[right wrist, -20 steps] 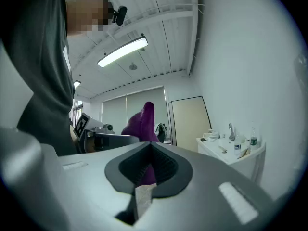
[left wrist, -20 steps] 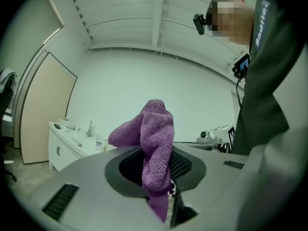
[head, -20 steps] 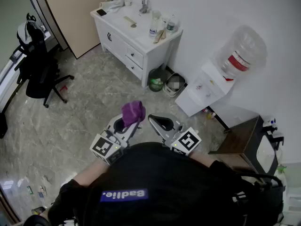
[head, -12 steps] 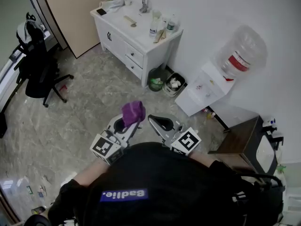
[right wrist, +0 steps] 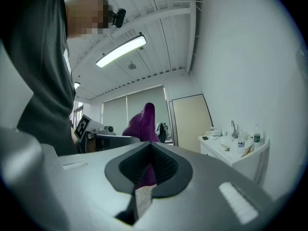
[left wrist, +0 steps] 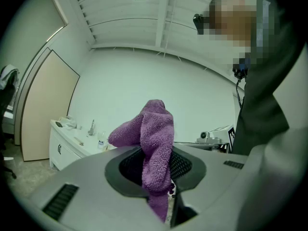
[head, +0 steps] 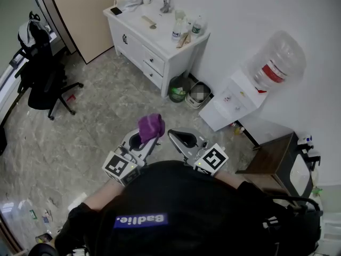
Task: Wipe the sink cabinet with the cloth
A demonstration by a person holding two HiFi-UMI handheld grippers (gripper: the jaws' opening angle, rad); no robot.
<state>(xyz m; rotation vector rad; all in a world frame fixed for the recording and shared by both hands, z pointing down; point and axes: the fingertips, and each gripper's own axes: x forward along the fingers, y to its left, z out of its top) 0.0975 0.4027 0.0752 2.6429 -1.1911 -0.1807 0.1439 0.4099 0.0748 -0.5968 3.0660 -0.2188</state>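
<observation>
The white sink cabinet (head: 152,41) stands against the far wall, well away from both grippers; it also shows small in the gripper views (left wrist: 65,146) (right wrist: 236,158). A purple cloth (head: 151,126) sticks up out of my left gripper (head: 145,138), which is shut on it close to my chest. In the left gripper view the cloth (left wrist: 156,134) bunches above the closed jaws (left wrist: 156,174). My right gripper (head: 184,138) is beside it, shut, with nothing seen in it. In the right gripper view the cloth (right wrist: 144,121) shows beyond the jaws (right wrist: 149,167).
Bottles (head: 176,31) and a faucet (head: 166,1) sit on the cabinet top. A green bin (head: 178,89) and a second bin (head: 198,95) stand at its right end. A water dispenser (head: 250,89), a brown side table (head: 274,159) and a black office chair (head: 45,81) ring the marble floor.
The head view has shifted slightly, so the cabinet sits a little higher in the frame. Both grippers and the cloth keep their places.
</observation>
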